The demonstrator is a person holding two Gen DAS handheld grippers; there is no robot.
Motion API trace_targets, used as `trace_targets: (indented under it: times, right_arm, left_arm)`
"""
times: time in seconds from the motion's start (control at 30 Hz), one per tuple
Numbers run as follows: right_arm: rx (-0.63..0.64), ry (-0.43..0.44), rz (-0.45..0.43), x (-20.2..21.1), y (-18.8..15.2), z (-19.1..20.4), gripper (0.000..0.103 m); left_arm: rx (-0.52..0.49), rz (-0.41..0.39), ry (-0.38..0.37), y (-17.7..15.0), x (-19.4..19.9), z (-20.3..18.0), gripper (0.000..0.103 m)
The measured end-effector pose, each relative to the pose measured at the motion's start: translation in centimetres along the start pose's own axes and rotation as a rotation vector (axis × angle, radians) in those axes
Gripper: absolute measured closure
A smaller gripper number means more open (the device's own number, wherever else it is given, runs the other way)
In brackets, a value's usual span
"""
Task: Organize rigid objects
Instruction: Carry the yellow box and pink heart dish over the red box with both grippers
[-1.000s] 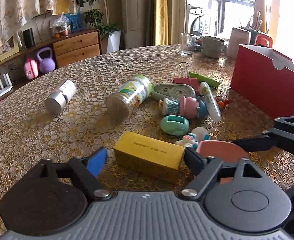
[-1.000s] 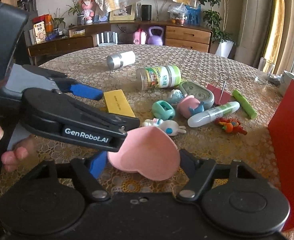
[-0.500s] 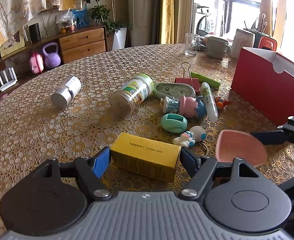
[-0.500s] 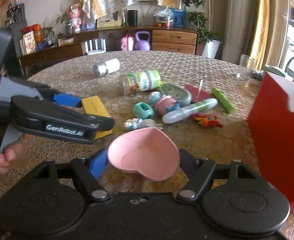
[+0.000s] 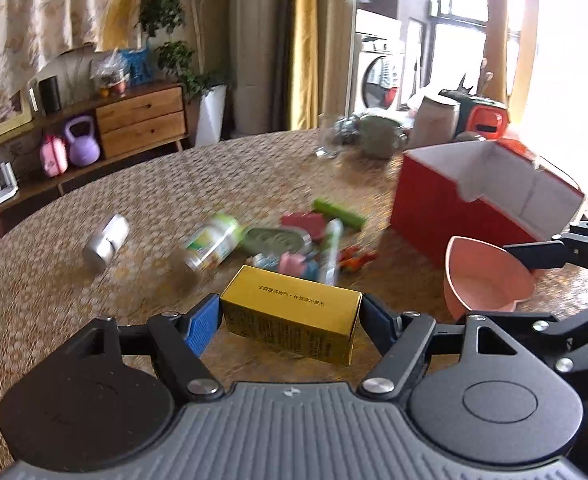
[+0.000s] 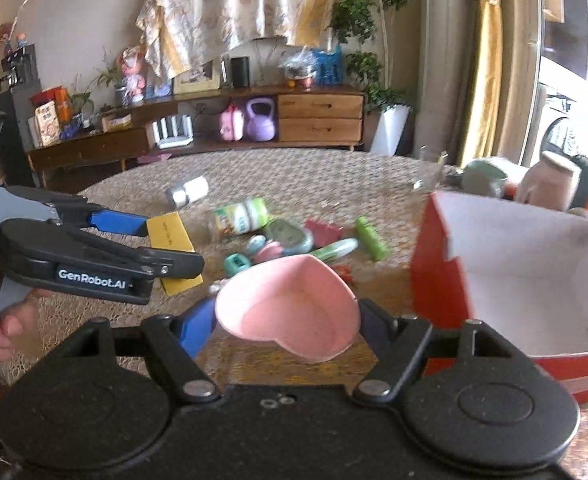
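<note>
Left gripper (image 5: 290, 320): jaws clamped on the two ends of the yellow box (image 5: 294, 316), which sits crosswise between the blue pads. A second ago the box was on the table (image 5: 54, 280) with the pads only flanking it; now we see it lifted clear, with the table falling away below it. Grip looks square, no tilt worth noting.

Ahead of this gripper, the loose pile is untouched: silver can (image 5: 106, 240) far left, green-label jar (image 5: 212, 246) on its side, and the cluster of small toys (image 5: 306, 256) beyond the box. All blurred, so we cannot read the finer items.

Right gripper (image 6: 288, 320): jaws clamped on the pink heart dish (image 6: 290, 308), hollow side up. It too was down at table level a second ago; it now rides above the table, and the red carton (image 6: 514, 280) fills much more of the view to its right, open top towards us, white inside, nothing visible in it.

Reading: both pick-ups are done at once, and both hands are in transit towards the carton. The dish is nearer, just left of the carton wall; the box trails, further left. We judge the next need is enough height to clear the carton's notched front edge before release. Most of the pile remains to sort.
</note>
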State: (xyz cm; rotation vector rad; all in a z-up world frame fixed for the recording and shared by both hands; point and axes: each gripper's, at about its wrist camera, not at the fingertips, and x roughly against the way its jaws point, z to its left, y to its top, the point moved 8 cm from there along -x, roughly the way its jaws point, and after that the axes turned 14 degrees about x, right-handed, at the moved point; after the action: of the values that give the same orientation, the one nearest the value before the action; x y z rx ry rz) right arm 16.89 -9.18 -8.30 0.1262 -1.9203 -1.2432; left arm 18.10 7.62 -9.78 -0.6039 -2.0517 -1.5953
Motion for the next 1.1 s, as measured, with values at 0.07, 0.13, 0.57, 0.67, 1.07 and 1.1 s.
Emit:
trace_targets:
  times: [0.07, 0.13, 0.57, 0.67, 1.07, 1.1]
  right_arm:
    - [-0.008, -0.016, -0.009, 0.7, 0.2, -1.0, 0.028]
    - [-0.022, -0.024, -0.012, 1.3, 0.3, -2.0, 0.028]
    - [-0.062, -0.163, -0.003, 3.3, -1.7, -10.1, 0.028]
    - [-0.075, -0.209, 0.013, 3.4, -2.7, -12.3, 0.028]
    - [-0.106, -0.302, 0.09, 2.3, -6.3, -20.5, 0.028]
    - [-0.103, -0.302, 0.101, 2.1, -6.6, -21.0, 0.028]
  left_arm:
    - [-0.003, -0.002, -0.017, 0.7, 0.5, -1.3, 0.027]
    - [-0.012, -0.008, -0.038, 1.4, 1.0, -2.8, 0.027]
    - [-0.069, 0.012, -0.131, 4.1, -0.8, -12.2, 0.027]
    - [-0.078, 0.031, -0.15, 4.4, -2.0, -14.3, 0.027]
    - [-0.14, 0.047, -0.177, 6.5, -7.5, -22.2, 0.027]
    - [-0.146, 0.053, -0.173, 6.6, -8.3, -22.8, 0.027]
